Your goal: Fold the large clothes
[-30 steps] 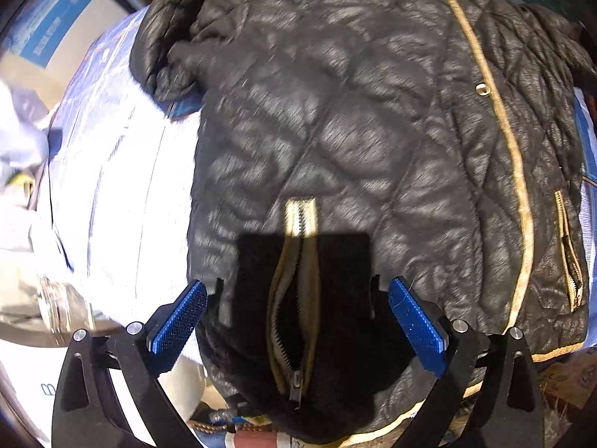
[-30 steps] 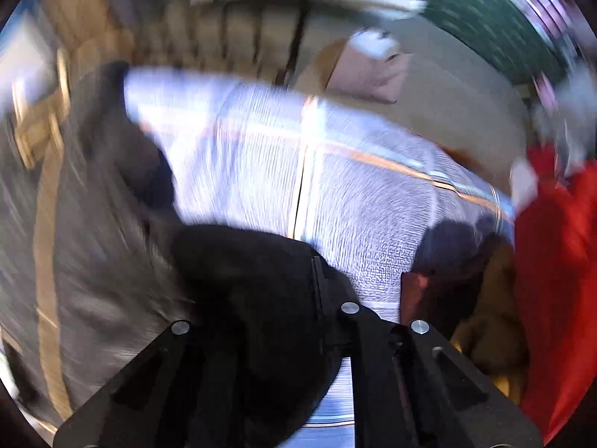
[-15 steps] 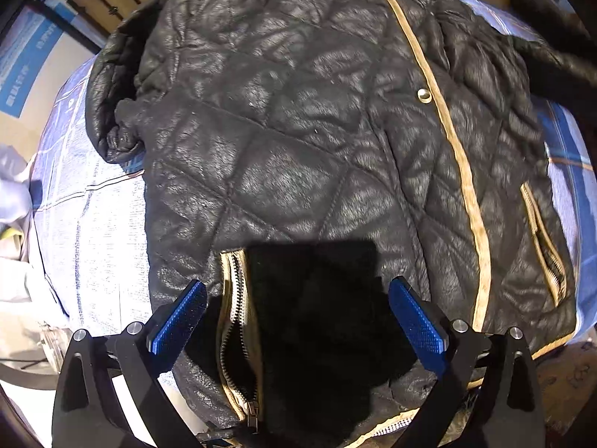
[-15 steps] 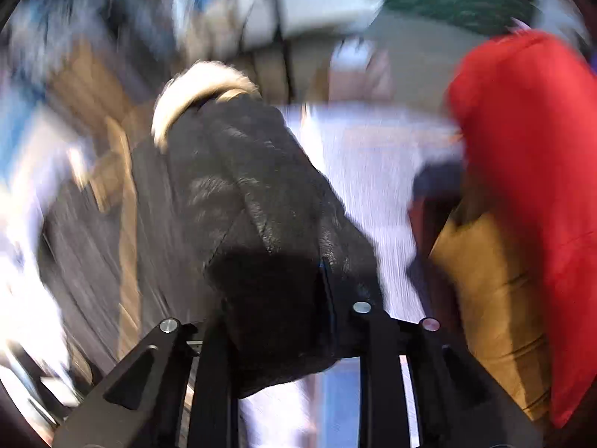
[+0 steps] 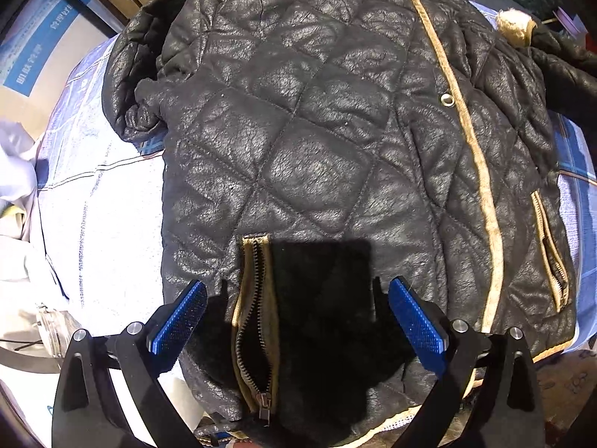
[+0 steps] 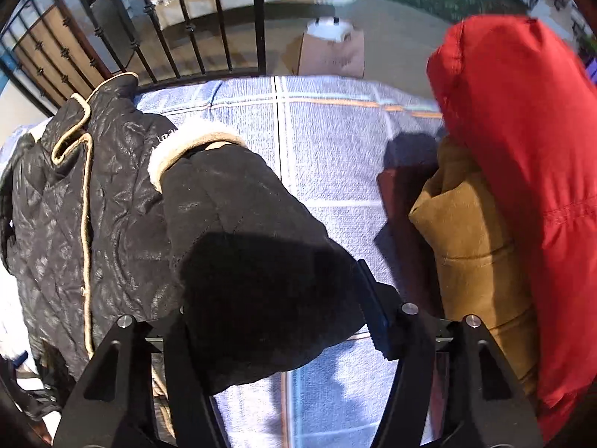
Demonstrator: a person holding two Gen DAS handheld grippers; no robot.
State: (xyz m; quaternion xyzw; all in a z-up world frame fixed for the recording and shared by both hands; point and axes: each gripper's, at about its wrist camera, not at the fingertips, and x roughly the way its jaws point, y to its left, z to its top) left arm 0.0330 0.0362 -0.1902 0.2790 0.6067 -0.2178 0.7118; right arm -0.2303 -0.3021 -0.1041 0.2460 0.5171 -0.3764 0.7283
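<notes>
A black quilted jacket (image 5: 298,142) with tan trim lies flat, front up, on a pale blue checked bedspread (image 5: 104,231). My left gripper (image 5: 296,317) is open and empty, hovering over the jacket's lower hem by an open zip pocket (image 5: 255,321). My right gripper (image 6: 276,321) is shut on the jacket's right sleeve (image 6: 238,216), whose fleece cuff (image 6: 186,145) is lifted over the jacket body (image 6: 74,201). That sleeve and cuff also show in the left wrist view (image 5: 515,26) at the far right.
A red garment (image 6: 522,171) and a tan folded one (image 6: 474,246) are piled on the bed to the right. A black metal bed rail (image 6: 179,37) runs along the far edge. White cloth (image 5: 15,194) and a clear jar (image 5: 56,332) lie at the left.
My right gripper has carried the sleeve up and inward over the jacket, so the cuff now lies on the body. My left gripper stayed open while its view shifted over the hem.
</notes>
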